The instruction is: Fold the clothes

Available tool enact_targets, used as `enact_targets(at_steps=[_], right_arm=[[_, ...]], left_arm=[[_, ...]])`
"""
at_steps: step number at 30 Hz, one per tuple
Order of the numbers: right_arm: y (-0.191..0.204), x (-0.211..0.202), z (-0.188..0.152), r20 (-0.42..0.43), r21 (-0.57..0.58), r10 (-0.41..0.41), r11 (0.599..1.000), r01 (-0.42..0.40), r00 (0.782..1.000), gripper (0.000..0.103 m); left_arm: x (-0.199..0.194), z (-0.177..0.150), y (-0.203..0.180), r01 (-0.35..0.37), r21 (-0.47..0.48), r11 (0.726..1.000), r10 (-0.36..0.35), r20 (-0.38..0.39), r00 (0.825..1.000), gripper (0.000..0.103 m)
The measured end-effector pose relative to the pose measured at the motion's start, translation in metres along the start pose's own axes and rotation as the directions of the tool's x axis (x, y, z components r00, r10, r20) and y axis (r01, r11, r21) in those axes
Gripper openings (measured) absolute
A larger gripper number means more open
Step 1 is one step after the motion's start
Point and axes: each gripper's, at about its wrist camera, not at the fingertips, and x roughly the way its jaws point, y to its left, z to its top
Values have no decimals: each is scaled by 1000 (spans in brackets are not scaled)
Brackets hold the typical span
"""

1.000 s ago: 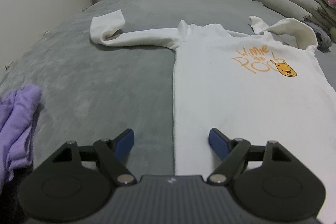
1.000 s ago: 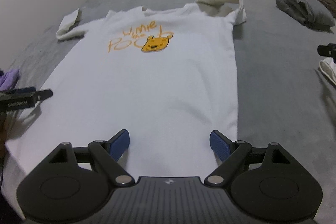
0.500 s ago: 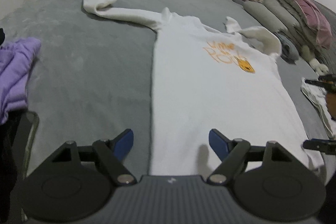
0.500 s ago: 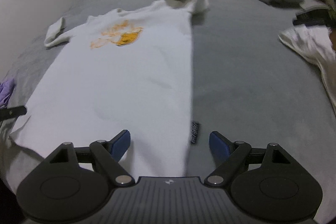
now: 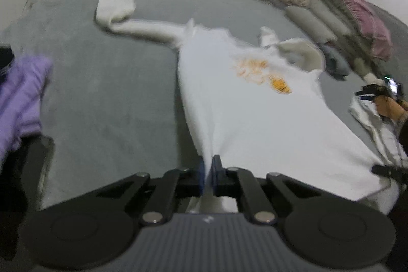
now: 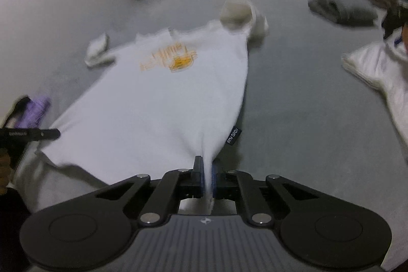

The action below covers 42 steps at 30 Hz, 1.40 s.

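Observation:
A white long-sleeved shirt [image 5: 250, 114] with an orange bear print [image 5: 280, 84] lies front up on the grey bed [image 5: 114, 106]. My left gripper [image 5: 209, 170] is shut on the shirt's hem at its left corner. My right gripper [image 6: 207, 175] is shut on the hem at the right corner of the shirt [image 6: 165, 103], beside a black label [image 6: 233, 136]. The hem is lifted and pulled taut toward me. One sleeve [image 5: 119, 17] stretches out to the far left; the other sleeve [image 6: 241, 17] is bunched at the far right shoulder.
A purple garment [image 5: 20, 98] lies at the bed's left edge. A folded white garment [image 6: 380, 70] lies to the right. Grey clothes [image 6: 339, 8] and stacked pillows [image 5: 352, 9] sit at the far right. The wall [image 6: 63, 4] runs along the left.
Both grippers were open over the hem corners; both have now shut on the hem and raised it. The shirt's lower part is drawn up into two taut peaks.

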Motion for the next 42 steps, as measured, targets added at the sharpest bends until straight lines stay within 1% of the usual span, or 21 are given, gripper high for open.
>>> enact_targets(at_steps=[2, 4, 5, 7, 9, 11, 12, 13, 17, 19, 20, 22, 27, 30, 34, 38, 40, 42], right_arm=[[3, -17, 3, 37, -17, 16, 1000, -16, 999, 7], [5, -23, 0, 42, -33, 18, 999, -17, 999, 7], [4, -17, -2, 19, -38, 13, 999, -12, 1000, 7], [2, -3, -8, -34, -46, -6, 999, 5, 999, 8], [0, 15, -15, -91, -60, -66, 996, 60, 994, 8], [0, 23, -19, -103, -74, -84, 994, 76, 991, 12], [-1, 23, -17, -96, -69, -74, 995, 67, 993, 13], [-2, 24, -14, -87, -66, -70, 996, 65, 994, 14], [0, 29, 10, -42, -76, -100, 992, 97, 994, 18], [9, 42, 19, -51, -98, -84, 992, 79, 995, 21], [13, 49, 24, -55, -109, -77, 992, 70, 996, 25], [22, 63, 33, -64, -130, -62, 990, 53, 996, 30], [39, 100, 53, -96, -171, -27, 985, 10, 995, 30], [42, 126, 58, -126, -192, -31, 981, 6, 992, 30], [39, 149, 77, -119, -203, -37, 979, 12, 992, 30], [34, 173, 109, -118, -233, -52, 972, 24, 992, 30], [29, 188, 128, -113, -248, -60, 968, 30, 992, 31], [23, 203, 149, -100, -256, -73, 966, 45, 992, 32]], left_arm=[[-7, -4, -7, -9, 39, 999, 10, -4, 1000, 5], [2, -9, -8, -35, 62, 997, 37, -36, 999, 6], [8, -12, -7, -49, 70, 996, 53, -55, 997, 6], [18, -16, -6, -73, 83, 994, 80, -84, 993, 15], [18, -15, -3, -81, 79, 994, 87, -76, 993, 16], [18, -13, 0, -88, 75, 993, 93, -68, 993, 17], [17, -11, 1, -98, 79, 992, 103, -59, 993, 21], [15, -7, 2, -115, 89, 989, 119, -43, 992, 25], [16, 17, 12, -132, 57, 990, 133, -13, 991, 30], [24, 29, 14, -142, 43, 989, 142, -9, 990, 35], [29, 35, 14, -144, 36, 989, 145, -10, 989, 36], [41, 42, 12, -144, 32, 989, 144, -18, 989, 36], [70, 52, 1, -149, 62, 987, 151, -30, 988, 38], [91, 60, 0, -159, 92, 983, 163, -38, 986, 39], [115, 84, 10, -186, 117, 976, 191, -35, 981, 40], [135, 125, 14, -188, 163, 969, 190, 1, 982, 47], [146, 149, 12, -200, 194, 960, 197, 32, 980, 48], [160, 172, 8, -187, 224, 957, 178, 56, 982, 48]])
